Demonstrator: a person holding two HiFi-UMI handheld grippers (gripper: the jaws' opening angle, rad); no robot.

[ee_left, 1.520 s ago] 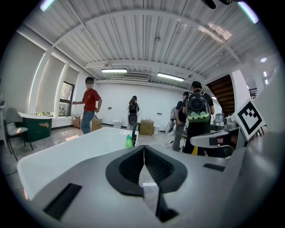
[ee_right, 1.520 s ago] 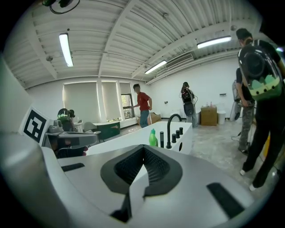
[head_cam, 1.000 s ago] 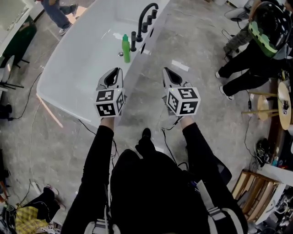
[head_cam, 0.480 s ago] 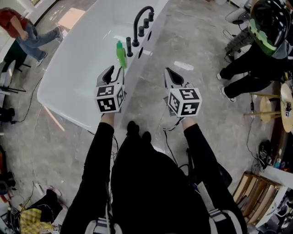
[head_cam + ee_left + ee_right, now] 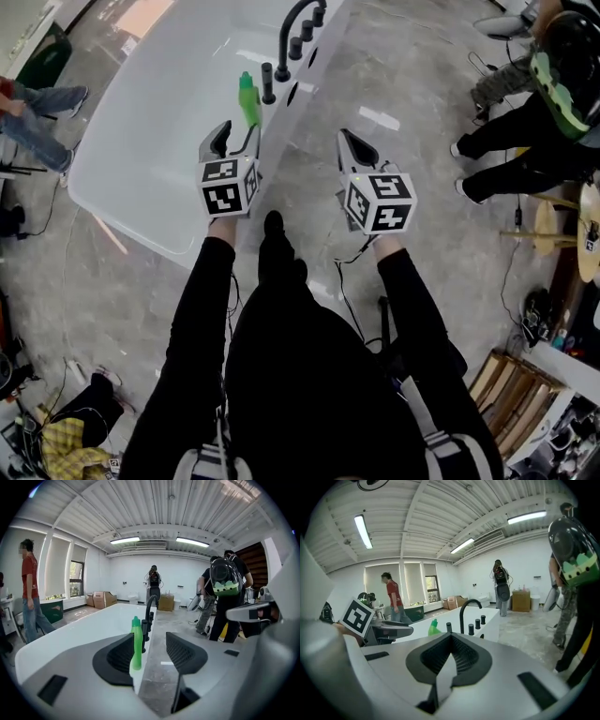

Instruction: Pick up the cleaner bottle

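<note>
Looking down from my head, my left gripper [image 5: 236, 136] is opening its jaws, and the green cleaner bottle [image 5: 247, 98] stands just ahead of its tips on the edge of the white bathtub [image 5: 141, 141]. My right gripper [image 5: 347, 141] is beside the left one, with its jaws together. In my left gripper view the jaws are wide apart and the bottle [image 5: 136, 641] shows in the gap, right by the left jaw and away from the right one, with the black tap [image 5: 150, 606] behind it. In my right gripper view the jaws are pressed together with nothing in them, and the bottle [image 5: 433, 627] is ahead and to the left.
</note>
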